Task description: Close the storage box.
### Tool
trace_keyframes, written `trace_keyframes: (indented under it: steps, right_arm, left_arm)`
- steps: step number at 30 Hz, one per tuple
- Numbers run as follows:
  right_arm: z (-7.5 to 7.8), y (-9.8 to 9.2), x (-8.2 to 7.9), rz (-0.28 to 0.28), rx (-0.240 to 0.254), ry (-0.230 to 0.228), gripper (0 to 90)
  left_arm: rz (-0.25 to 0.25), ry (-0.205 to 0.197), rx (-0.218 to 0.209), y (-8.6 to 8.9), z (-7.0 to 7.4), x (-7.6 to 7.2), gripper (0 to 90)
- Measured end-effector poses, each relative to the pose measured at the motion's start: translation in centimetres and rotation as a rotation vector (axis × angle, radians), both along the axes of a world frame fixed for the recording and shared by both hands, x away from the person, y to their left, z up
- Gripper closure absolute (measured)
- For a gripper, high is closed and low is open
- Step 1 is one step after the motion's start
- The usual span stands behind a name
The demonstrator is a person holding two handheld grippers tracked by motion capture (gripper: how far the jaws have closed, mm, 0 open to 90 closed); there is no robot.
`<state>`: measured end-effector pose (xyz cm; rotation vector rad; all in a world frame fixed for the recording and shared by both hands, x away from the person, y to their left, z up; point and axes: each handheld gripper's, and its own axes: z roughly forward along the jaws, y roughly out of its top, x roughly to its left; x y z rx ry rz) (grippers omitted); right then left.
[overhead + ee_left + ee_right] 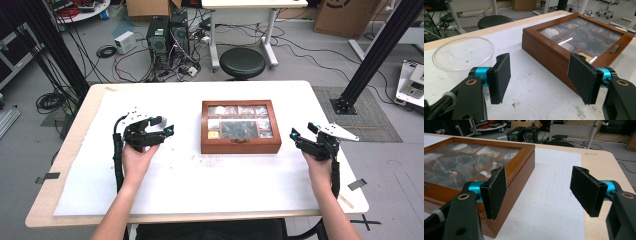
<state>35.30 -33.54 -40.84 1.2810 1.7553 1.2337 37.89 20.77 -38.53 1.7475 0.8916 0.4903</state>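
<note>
Wooden box [240, 127] with glass lid shut, at middle of table [70, 150], on white sheet [210, 185]

Left gripper [167, 131] left of box, jaws wide apart, nothing between them, aimed toward box's left side; not touching

Right gripper [296, 135] just right of box, jaws wide, empty, clear of box wall

Clear plastic bowl [461, 53] beside left gripper, apparently empty, hard to make out from above

Small items inside box compartments, too blurred to name
</note>
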Motion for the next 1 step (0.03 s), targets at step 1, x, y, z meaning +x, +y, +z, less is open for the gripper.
trace_keyframes:
  steps: [1]
  right_arm:
    - [-0.01, -0.03, -0.01, 0.0, -0.001, 0.001, 30.0]
  left_arm:
    - [0.0, 0.0, 0.0, 0.0, 0.0, 0.0, 35.0]
